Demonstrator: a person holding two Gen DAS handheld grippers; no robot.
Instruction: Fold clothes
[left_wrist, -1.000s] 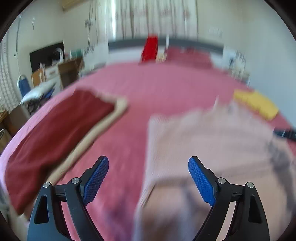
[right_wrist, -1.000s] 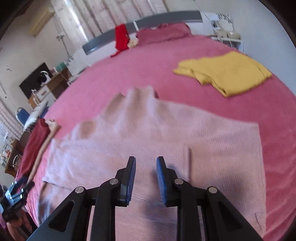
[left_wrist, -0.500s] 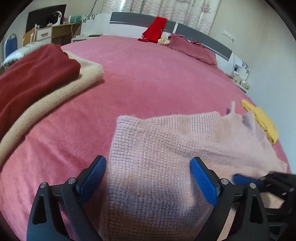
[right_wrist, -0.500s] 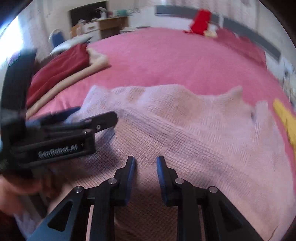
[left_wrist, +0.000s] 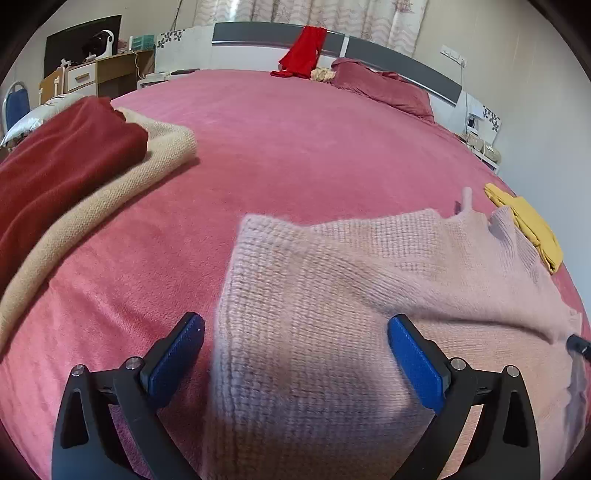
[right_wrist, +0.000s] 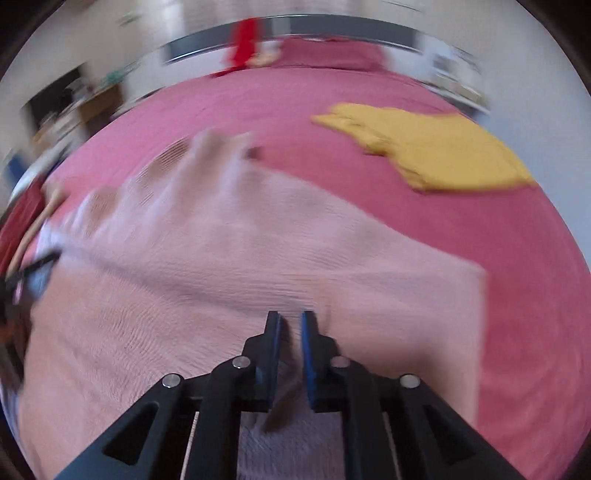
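A pale pink knitted sweater (left_wrist: 351, 266) lies spread on the pink bed (left_wrist: 295, 129), its left part folded over. My left gripper (left_wrist: 294, 319) hovers low over that folded left edge. Its jaws are opening wide, with the knit between them but untouched by the blue pads (left_wrist: 173, 354). In the blurred right wrist view, my right gripper (right_wrist: 291, 315) sits near the sweater's (right_wrist: 221, 240) front hem. Its jaws are closing and pinch a raised fold of the knit.
A folded dark red garment (left_wrist: 55, 173) rests on a beige one (left_wrist: 122, 184) at the bed's left. A yellow garment (right_wrist: 436, 147) lies at the right. A red cloth (left_wrist: 304, 51) hangs on the headboard beside a pillow (left_wrist: 384, 88). A desk stands far left.
My left gripper came down to the sweater's left edge and its jaws spread wider. My right gripper swung across the sweater and back, and its jaws narrowed onto a fold.
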